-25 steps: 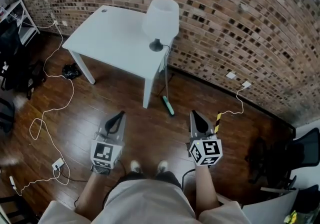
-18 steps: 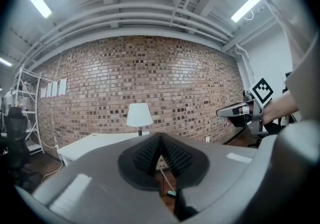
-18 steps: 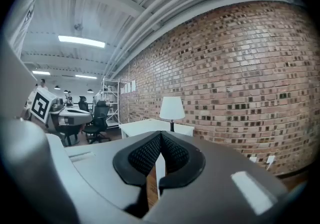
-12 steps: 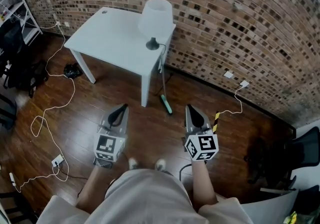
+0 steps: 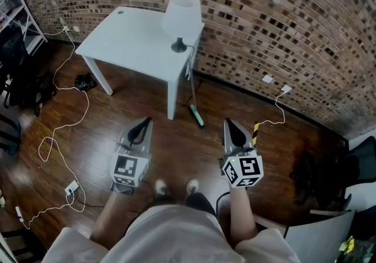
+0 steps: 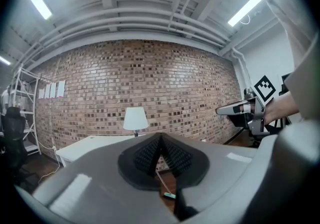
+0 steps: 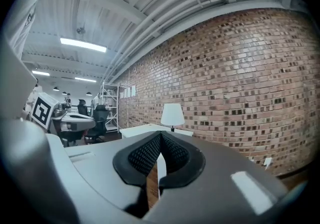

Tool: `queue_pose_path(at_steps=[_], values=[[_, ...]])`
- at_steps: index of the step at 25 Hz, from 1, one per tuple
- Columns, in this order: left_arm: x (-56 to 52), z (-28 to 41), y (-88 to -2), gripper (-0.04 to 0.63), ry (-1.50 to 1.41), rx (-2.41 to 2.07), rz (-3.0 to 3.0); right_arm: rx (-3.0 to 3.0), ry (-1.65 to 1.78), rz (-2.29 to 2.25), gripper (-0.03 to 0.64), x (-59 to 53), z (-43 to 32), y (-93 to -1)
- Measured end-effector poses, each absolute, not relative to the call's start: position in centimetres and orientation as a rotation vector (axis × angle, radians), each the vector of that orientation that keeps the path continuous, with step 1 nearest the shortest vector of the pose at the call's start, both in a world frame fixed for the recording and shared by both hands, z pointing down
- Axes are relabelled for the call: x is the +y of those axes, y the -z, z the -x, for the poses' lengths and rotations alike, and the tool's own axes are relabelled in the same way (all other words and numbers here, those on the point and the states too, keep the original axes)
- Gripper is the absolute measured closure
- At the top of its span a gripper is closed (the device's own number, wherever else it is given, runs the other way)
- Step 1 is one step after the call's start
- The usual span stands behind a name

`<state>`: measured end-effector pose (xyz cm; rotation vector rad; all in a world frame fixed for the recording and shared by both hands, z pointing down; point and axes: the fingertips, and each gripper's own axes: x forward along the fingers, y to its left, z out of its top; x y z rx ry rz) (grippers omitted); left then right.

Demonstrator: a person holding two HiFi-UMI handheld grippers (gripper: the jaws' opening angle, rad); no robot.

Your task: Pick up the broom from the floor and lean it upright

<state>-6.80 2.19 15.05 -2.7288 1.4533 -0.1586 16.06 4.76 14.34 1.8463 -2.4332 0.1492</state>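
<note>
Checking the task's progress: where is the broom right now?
Head view, centre: the broom leans against the table's near right corner, its green head on the floor, below the lamp.

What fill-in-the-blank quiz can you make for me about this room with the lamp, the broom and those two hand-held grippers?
1. The lamp stands on the white ____.
2. The wall behind it is built of ____.
3. The broom has its head resting on the wooden ____.
4. The left gripper and the right gripper both have their jaws ____, with nothing held.
Missing words: table; brick; floor; shut.
</note>
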Motion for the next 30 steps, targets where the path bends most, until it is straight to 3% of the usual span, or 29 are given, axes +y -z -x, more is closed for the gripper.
queue_pose_path(at_steps=[10, 23, 30], values=[[9.9, 8.3, -15.2, 0.594, 0.169, 1.486, 2.699, -2.488, -0.189, -1.856, 0.604, 12.8, -14.6, -14.0], [29.0, 6.2, -16.4, 0.594, 0.240, 1.583, 2.660, -2.514, -0.145, -1.850, 0.604, 30.5, -19.3, -12.1], [32.7, 6.7, -15.7, 0.594, 0.255, 1.583, 2.658, -2.503, -0.173, -1.875, 0.604, 35.1, -19.6, -12.1]])
